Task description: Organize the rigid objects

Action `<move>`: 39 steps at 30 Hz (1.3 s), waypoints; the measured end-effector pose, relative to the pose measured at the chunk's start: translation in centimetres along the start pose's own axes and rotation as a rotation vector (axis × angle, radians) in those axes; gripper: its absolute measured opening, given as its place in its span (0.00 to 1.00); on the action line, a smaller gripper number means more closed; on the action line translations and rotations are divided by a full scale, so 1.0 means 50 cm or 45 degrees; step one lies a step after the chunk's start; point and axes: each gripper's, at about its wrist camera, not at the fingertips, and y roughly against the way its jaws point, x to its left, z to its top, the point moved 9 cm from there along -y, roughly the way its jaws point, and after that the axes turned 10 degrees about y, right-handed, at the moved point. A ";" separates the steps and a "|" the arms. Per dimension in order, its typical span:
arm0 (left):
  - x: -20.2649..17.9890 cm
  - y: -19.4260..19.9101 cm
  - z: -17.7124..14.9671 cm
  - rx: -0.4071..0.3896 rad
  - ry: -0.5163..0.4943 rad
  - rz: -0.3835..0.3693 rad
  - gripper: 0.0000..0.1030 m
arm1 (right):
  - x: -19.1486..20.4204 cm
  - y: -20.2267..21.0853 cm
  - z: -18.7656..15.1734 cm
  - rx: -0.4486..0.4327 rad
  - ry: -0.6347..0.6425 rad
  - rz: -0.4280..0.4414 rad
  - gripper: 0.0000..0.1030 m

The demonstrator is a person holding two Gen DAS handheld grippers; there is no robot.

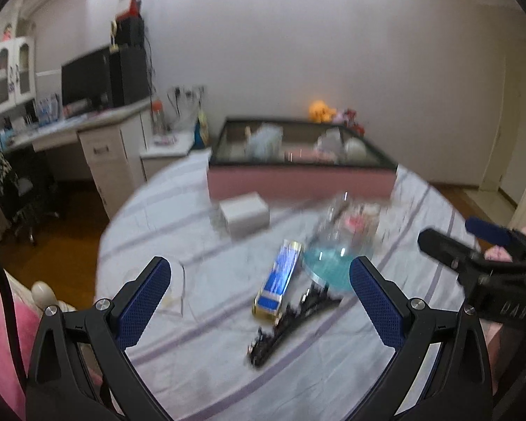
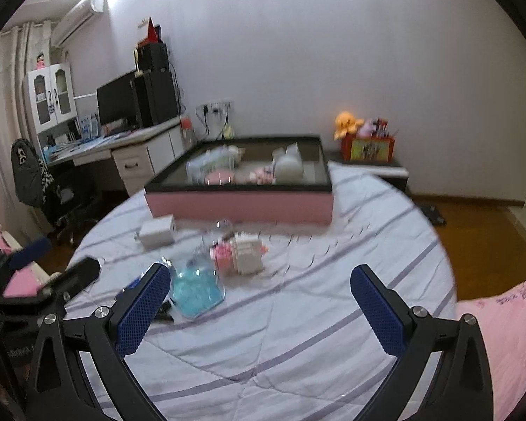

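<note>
On the striped bed sheet (image 1: 200, 351) lie a blue and gold box (image 1: 280, 279), a black toothed hair clip (image 1: 291, 322), a clear jar with blue contents (image 1: 336, 249), and a white box (image 1: 244, 213). My left gripper (image 1: 261, 303) is open and empty above the blue box and clip. My right gripper (image 2: 261, 310) is open and empty over bare sheet, the jar (image 2: 201, 280) by its left finger. A pink and white block figure (image 2: 240, 254) stands beyond it. The pink tray (image 2: 240, 205) holds several items at the back.
A desk with monitor (image 2: 119, 107) and cabinet stands at the left, a chair (image 2: 45, 189) beside it. A bedside table with a plush toy (image 2: 347, 124) and a red box is at the back right. Pink bedding (image 2: 501, 333) lies right. The right gripper shows in the left wrist view (image 1: 473, 256).
</note>
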 end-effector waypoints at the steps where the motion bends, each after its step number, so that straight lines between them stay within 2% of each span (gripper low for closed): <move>1: 0.001 -0.016 -0.017 0.038 -0.015 0.009 1.00 | 0.000 -0.009 -0.006 0.018 -0.007 0.006 1.00; 6: 0.004 -0.069 -0.060 0.167 -0.053 0.041 1.00 | -0.013 -0.043 -0.040 0.098 -0.019 -0.007 1.00; 8: 0.013 -0.081 -0.058 0.188 -0.042 0.053 1.00 | -0.018 -0.053 -0.049 0.123 -0.028 -0.005 1.00; 12: 0.034 -0.077 -0.037 0.178 -0.011 0.013 1.00 | -0.029 -0.065 -0.059 0.151 -0.032 -0.009 1.00; 14: 0.047 -0.088 -0.029 0.179 -0.026 0.066 1.00 | -0.032 -0.069 -0.058 0.157 -0.032 -0.009 1.00; 16: 0.057 -0.110 -0.033 0.224 -0.056 0.122 1.00 | -0.030 -0.075 -0.058 0.167 -0.033 -0.002 1.00; 19: 0.045 -0.131 -0.044 0.284 -0.099 0.096 1.00 | -0.024 -0.085 -0.058 0.182 -0.031 0.005 1.00; 23: 0.044 -0.155 -0.040 0.321 -0.100 0.135 0.98 | -0.017 -0.093 -0.055 0.199 -0.013 0.013 1.00; 24: 0.042 -0.158 -0.038 0.325 -0.093 0.124 0.95 | -0.016 -0.095 -0.054 0.204 -0.010 0.015 1.00; 26: 0.032 -0.165 -0.036 0.339 -0.092 0.077 0.73 | -0.015 -0.100 -0.053 0.215 -0.003 0.018 1.00; 27: 0.026 -0.165 -0.035 0.338 -0.092 0.060 0.66 | -0.015 -0.103 -0.052 0.221 -0.001 0.017 1.00; 29: 0.012 -0.164 -0.032 0.326 -0.114 0.024 0.35 | -0.014 -0.111 -0.051 0.239 0.008 0.018 1.00; 31: 0.005 -0.161 -0.029 0.315 -0.102 0.004 0.20 | -0.017 -0.125 -0.050 0.274 0.018 0.001 1.00; 36: 0.023 -0.145 -0.029 0.296 -0.027 -0.003 0.20 | -0.050 -0.163 -0.047 0.372 0.008 -0.069 1.00; 38: 0.032 -0.138 -0.029 0.287 -0.014 0.009 0.20 | -0.047 -0.184 -0.051 0.422 0.016 -0.048 1.00; 39: 0.035 -0.133 -0.028 0.280 -0.011 0.010 0.20 | -0.037 -0.197 -0.053 0.449 0.022 0.004 1.00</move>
